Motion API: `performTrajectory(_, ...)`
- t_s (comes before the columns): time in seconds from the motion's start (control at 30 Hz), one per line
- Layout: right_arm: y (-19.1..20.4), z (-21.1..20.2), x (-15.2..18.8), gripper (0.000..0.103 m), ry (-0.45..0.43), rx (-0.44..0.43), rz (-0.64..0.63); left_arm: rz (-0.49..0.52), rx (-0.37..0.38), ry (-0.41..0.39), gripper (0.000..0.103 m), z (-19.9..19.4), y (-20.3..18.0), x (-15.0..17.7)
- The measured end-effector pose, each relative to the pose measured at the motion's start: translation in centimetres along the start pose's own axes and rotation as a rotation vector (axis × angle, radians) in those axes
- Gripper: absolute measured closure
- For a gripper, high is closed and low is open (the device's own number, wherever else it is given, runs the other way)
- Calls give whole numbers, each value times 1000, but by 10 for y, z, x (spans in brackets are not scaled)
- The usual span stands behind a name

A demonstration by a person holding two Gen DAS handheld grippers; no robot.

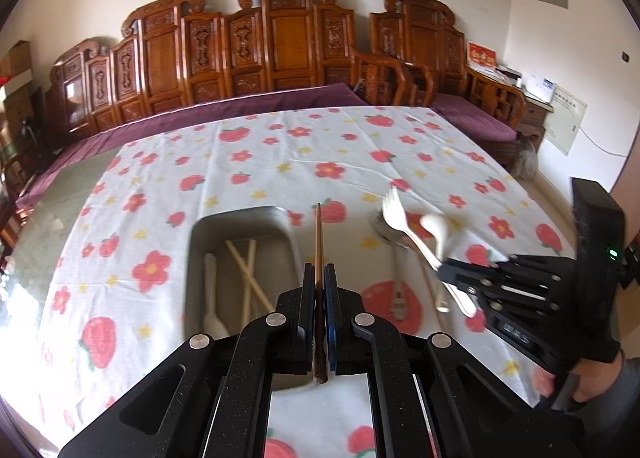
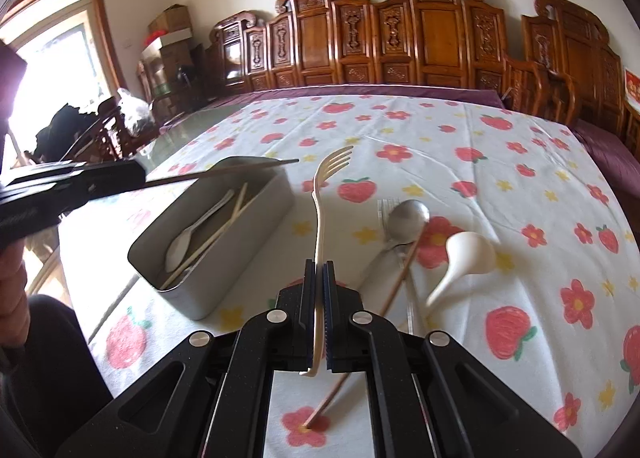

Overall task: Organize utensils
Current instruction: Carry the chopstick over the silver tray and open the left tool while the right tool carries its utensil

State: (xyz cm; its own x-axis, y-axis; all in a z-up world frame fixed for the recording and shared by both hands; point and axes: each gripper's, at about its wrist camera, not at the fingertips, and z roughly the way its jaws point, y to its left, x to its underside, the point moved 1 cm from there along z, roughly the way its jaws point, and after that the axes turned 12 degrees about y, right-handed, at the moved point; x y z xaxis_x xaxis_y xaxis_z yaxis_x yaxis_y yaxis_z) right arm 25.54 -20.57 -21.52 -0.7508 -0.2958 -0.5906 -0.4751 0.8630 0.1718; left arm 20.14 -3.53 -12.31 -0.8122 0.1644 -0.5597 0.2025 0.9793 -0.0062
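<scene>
While the left gripper (image 1: 319,282), clamped on a dark chopstick (image 1: 318,234), sits just right of the grey bin (image 1: 240,217) lying lengthwise at lower centre, the right gripper (image 2: 319,278) pinches a cream fork (image 2: 320,217) farther off.

Both the left tool (image 1: 319,278) and right tool (image 2: 319,278) are clamped tight, angled downward.

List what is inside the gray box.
The gray box holds a white spoon and two pale chopsticks. Its near wall hides the bottom corner, so anything small lying there cannot be seen.
</scene>
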Motion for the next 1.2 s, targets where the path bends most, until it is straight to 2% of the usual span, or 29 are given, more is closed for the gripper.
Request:
performTrajectory(0.3,13,-3,10,98,17,25,-9,-58,-38,8,99,19,45,8)
performTrajectory(0.57,13,12,15,98,55,49,-10,-105,-61,14,99,37,68,17)
performTrajectory(0.9,14,19,17,98,71,50,-16,-120,-92,40,99,59,76,24)
performTrajectory(1.03,14,19,17,98,71,51,-18,-111,-91,42,99,61,73,24)
performTrajectory(1.1,16,18,17,98,69,55,-23,-104,-88,59,103,64,71,23)
performTrajectory(1.2,19,14,14,98,63,62,-29,-102,-77,81,103,69,69,26)
